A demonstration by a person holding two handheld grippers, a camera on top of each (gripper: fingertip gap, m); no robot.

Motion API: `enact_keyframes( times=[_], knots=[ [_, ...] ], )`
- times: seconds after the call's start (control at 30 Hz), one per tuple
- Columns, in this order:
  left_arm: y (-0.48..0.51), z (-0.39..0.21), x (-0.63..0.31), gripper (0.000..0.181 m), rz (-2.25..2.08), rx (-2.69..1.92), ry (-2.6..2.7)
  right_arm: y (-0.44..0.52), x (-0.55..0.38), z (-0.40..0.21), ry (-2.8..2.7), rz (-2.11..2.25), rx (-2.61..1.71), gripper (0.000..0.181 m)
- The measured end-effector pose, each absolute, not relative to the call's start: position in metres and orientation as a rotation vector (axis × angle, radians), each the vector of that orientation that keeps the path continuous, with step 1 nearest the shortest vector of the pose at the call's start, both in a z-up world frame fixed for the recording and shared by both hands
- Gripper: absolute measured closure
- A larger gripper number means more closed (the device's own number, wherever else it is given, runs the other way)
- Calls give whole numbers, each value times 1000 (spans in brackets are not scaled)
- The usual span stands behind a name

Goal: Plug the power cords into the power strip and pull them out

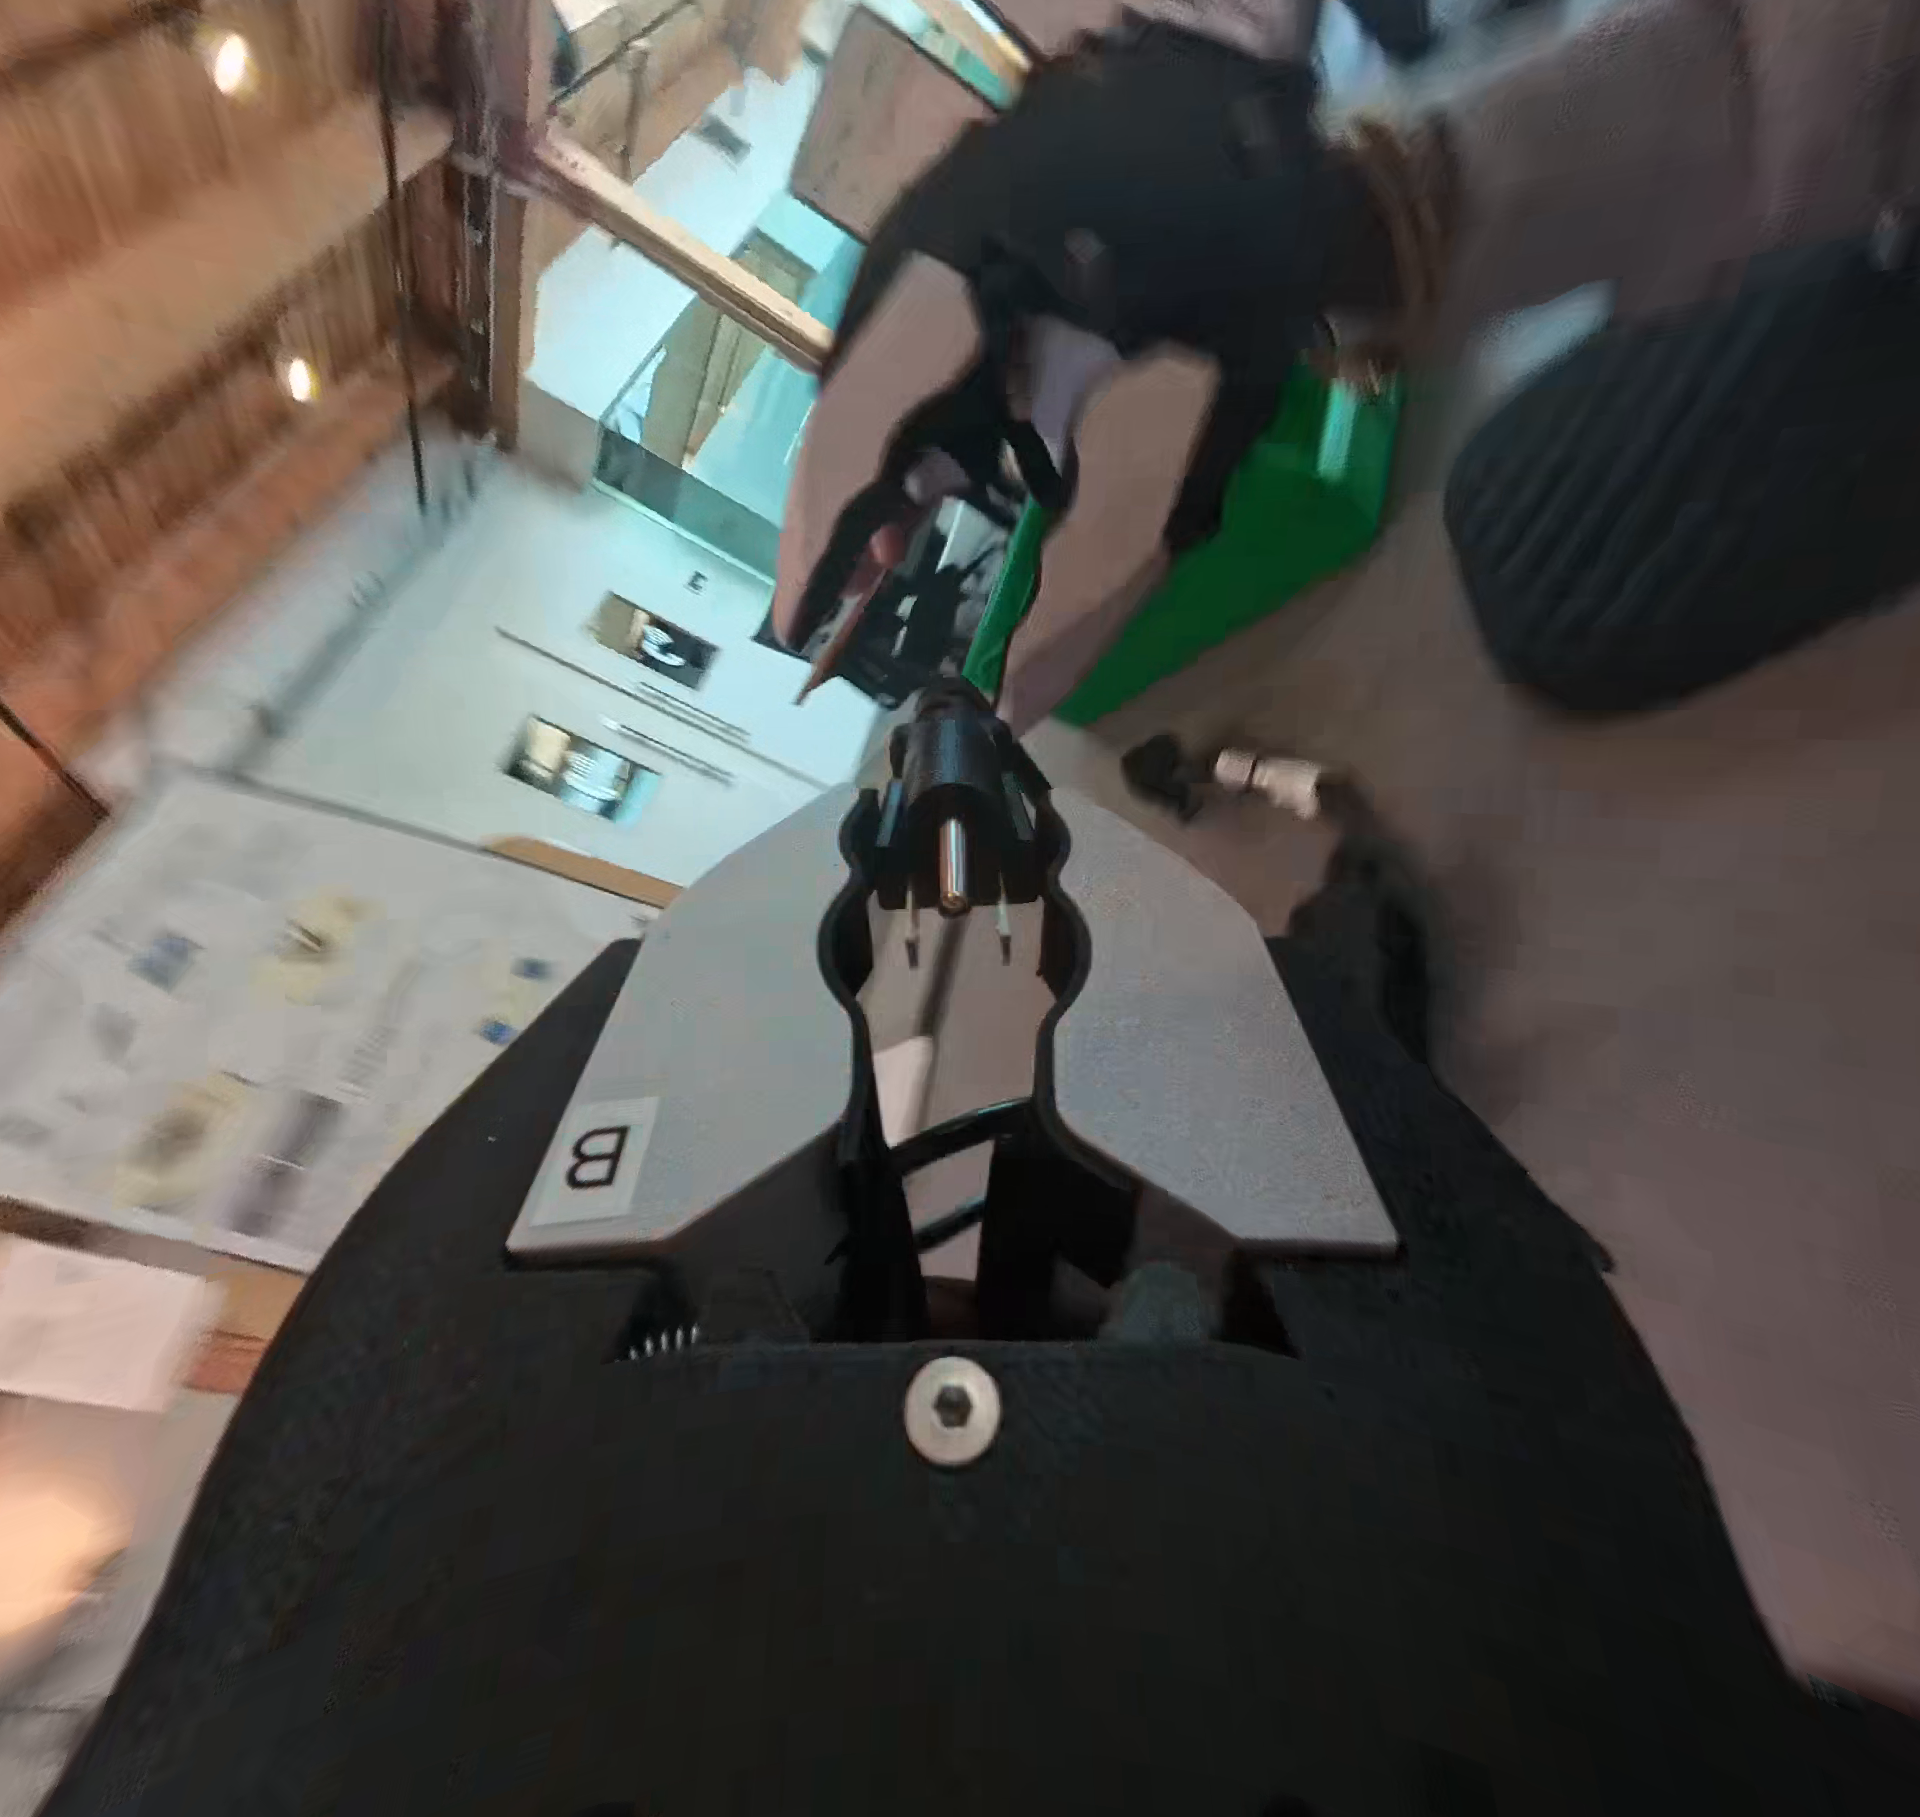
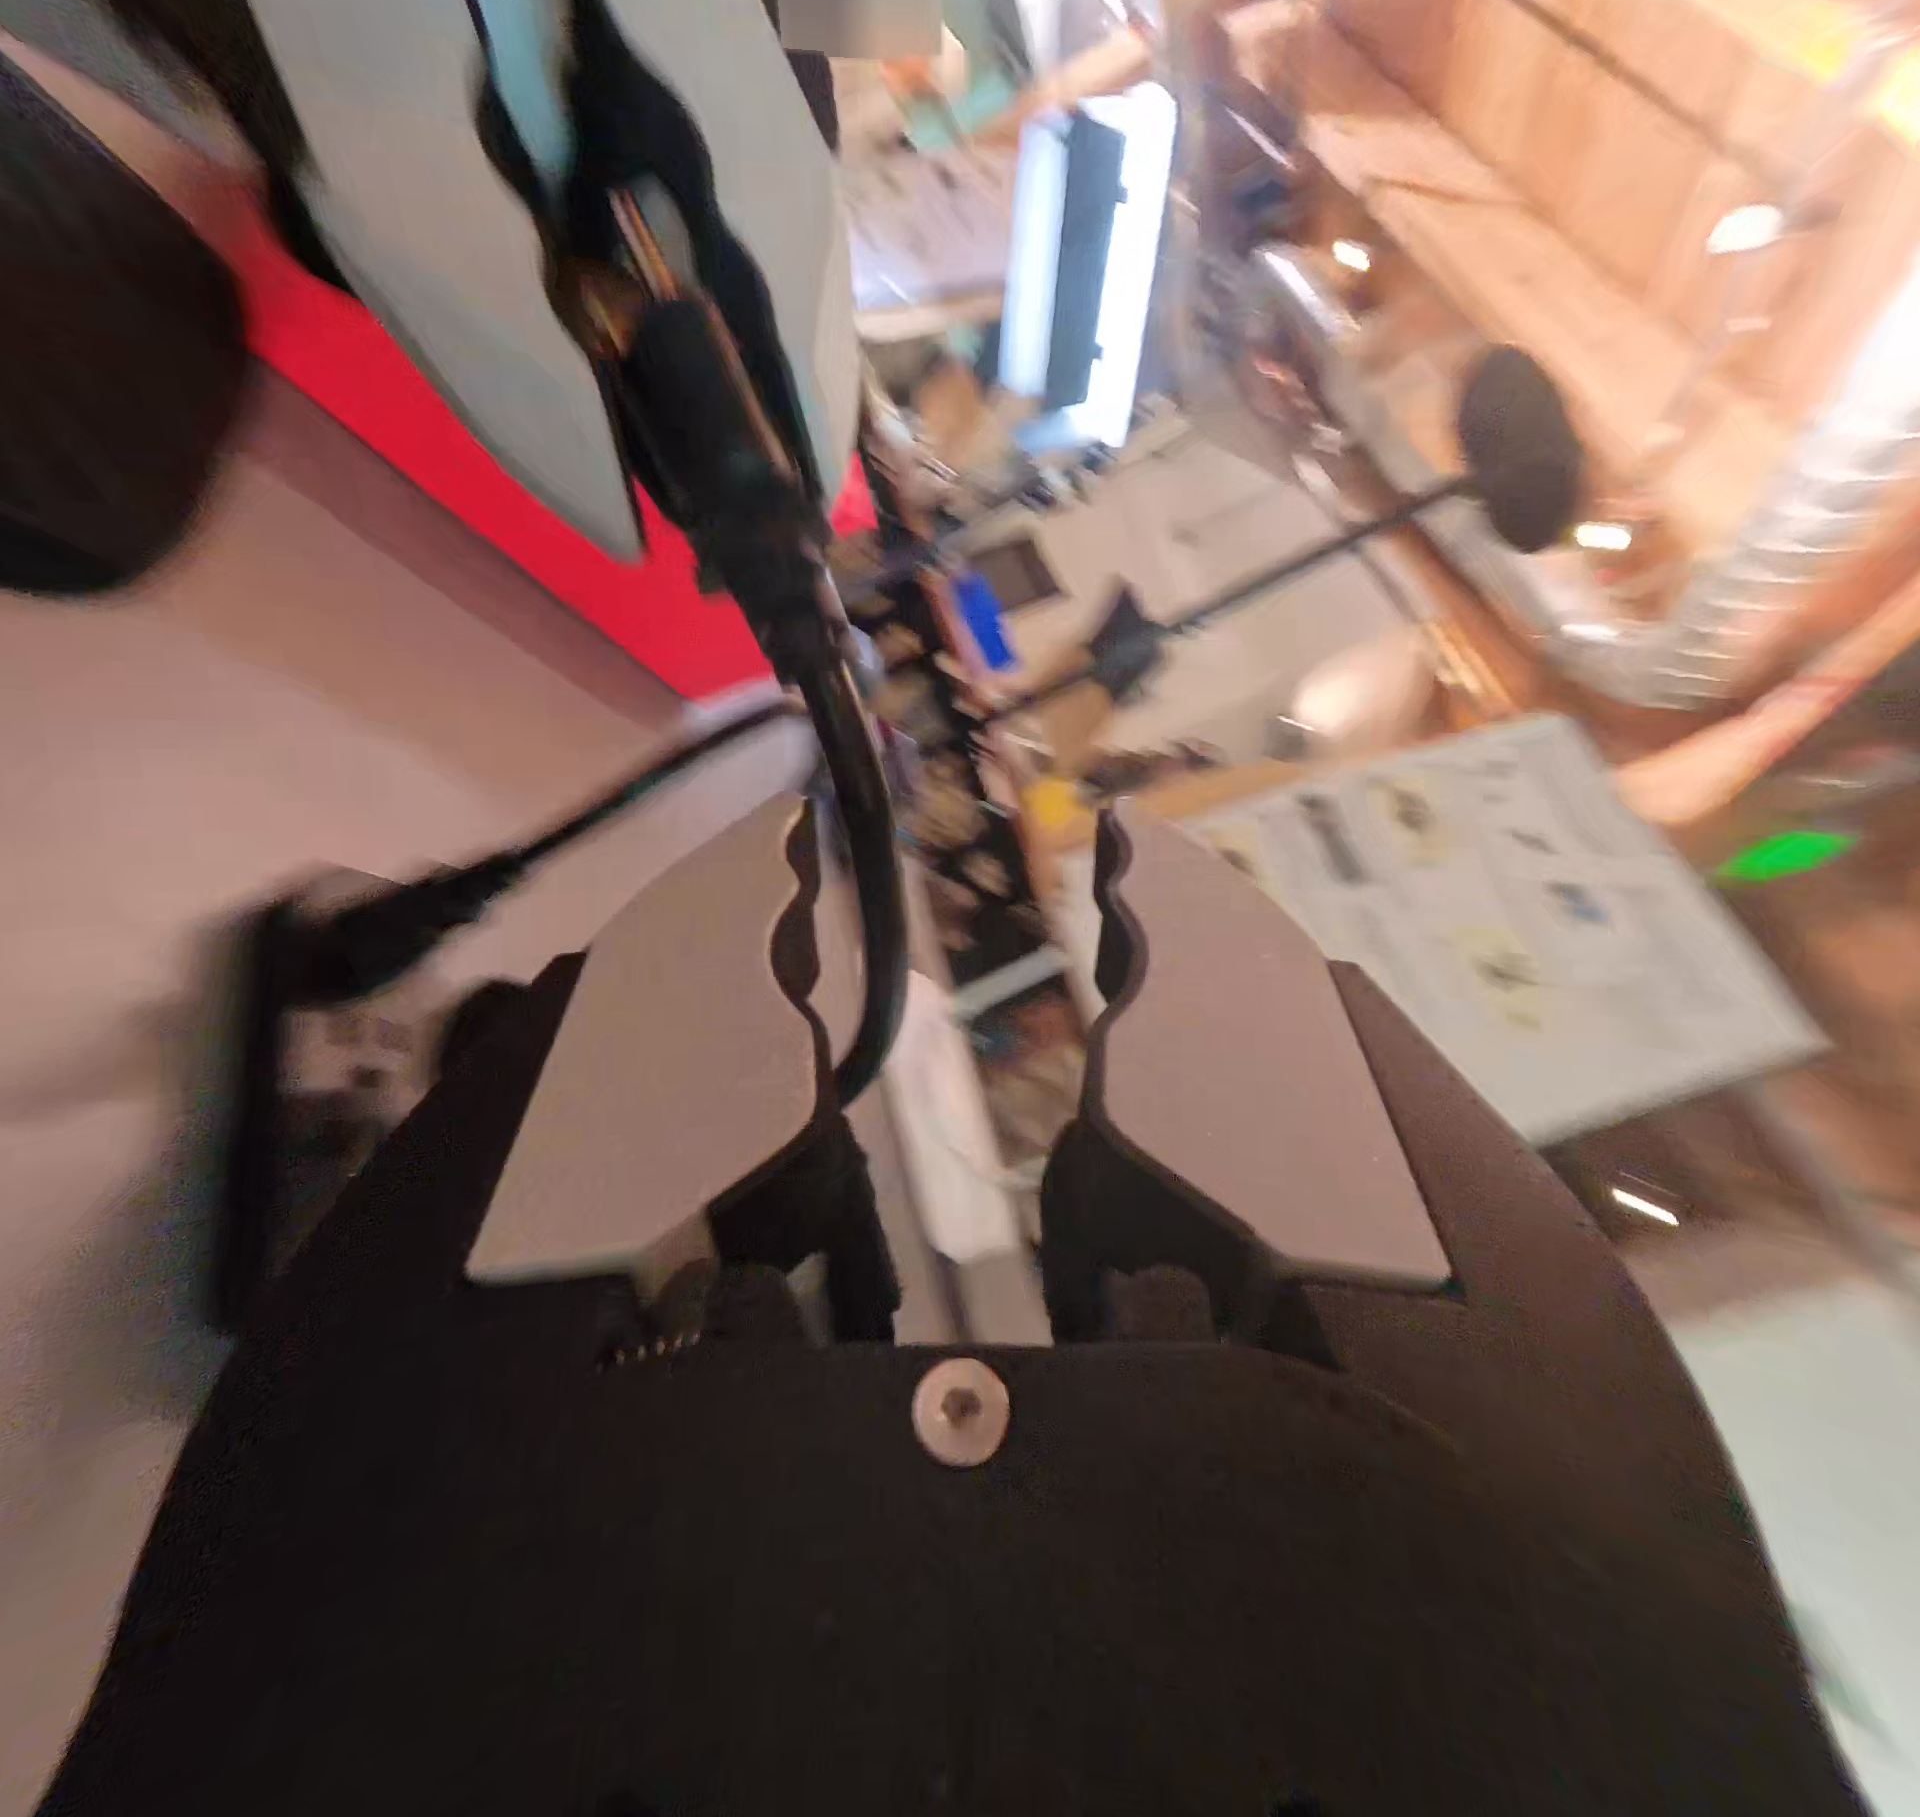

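In the left wrist view my left gripper is shut on a black power plug, held in the air. Its round pin and two flat blades point back at the camera. Its black cord hangs down and passes between the fingers of my right gripper, which is open and holds nothing. The right wrist view shows the left gripper from the front, close above. The right gripper also shows blurred beyond the plug, in a person's hand. I cannot make out a power strip.
A pale tabletop with a small black and silver connector, a green object and a dark ribbed cushion. A red surface and a blurred dark object with a cable lie at the left. Both views are tilted and blurred. Some 6 cm of space lies between my two pairs of fingers.
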State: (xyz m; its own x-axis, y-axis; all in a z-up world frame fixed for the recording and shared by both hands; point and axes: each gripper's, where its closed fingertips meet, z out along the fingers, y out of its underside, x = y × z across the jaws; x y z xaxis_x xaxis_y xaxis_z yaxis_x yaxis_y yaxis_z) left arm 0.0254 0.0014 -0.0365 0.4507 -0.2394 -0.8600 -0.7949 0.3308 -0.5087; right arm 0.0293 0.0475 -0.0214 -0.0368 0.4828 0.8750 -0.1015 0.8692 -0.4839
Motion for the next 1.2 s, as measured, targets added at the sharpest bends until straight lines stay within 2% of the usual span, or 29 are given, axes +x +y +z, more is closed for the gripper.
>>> enact_keyframes(
  times=[0.13,0.27,0.37,0.4,0.43,0.47,0.53,0.6,0.67,0.8,0.9,1.0,1.1,1.2],
  knots=[
    [0,-54,23,153,913,-1055,1485,8,45,-26,-1735,882,-280,119],
    [-2,-59,20,153,1175,-858,1711,-9,32,-55,-1994,831,-284,111],
    [-5,-53,24,153,1261,-738,1757,-11,18,-73,-2117,698,-269,125],
    [-5,-50,23,153,1293,-728,1755,-11,15,-77,-2145,642,-259,151],
    [-3,-48,18,153,1324,-758,1736,-10,13,-79,-2154,583,-257,161],
    [-2,-47,14,153,1305,-808,1697,-5,9,-76,-2126,497,-271,162],
    [-2,-48,13,148,1104,-973,1550,13,3,-70,-2030,226,-243,165],
    [-3,-53,10,131,784,-1225,1366,36,-1,-60,-1876,-128,-159,167],
    [-6,-51,12,114,373,-1414,1094,36,-2,-54,-1754,-292,-60,169],
    [-5,-53,16,114,-381,-1634,551,31,-2,-39,-1570,-403,-22,170],
    [-7,-51,17,118,-498,-1549,384,37,2,-24,-1432,-495,-50,169],
    [-19,-42,29,113,-637,-1460,348,48,6,-18,-1358,-546,-103,170],
    [-13,-37,36,115,-616,-1420,308,46,6,-13,-1267,-541,-117,170],
    [-1,-37,47,133,-545,-1400,332,42,4,-16,-1242,-513,-147,170]
  ],
)
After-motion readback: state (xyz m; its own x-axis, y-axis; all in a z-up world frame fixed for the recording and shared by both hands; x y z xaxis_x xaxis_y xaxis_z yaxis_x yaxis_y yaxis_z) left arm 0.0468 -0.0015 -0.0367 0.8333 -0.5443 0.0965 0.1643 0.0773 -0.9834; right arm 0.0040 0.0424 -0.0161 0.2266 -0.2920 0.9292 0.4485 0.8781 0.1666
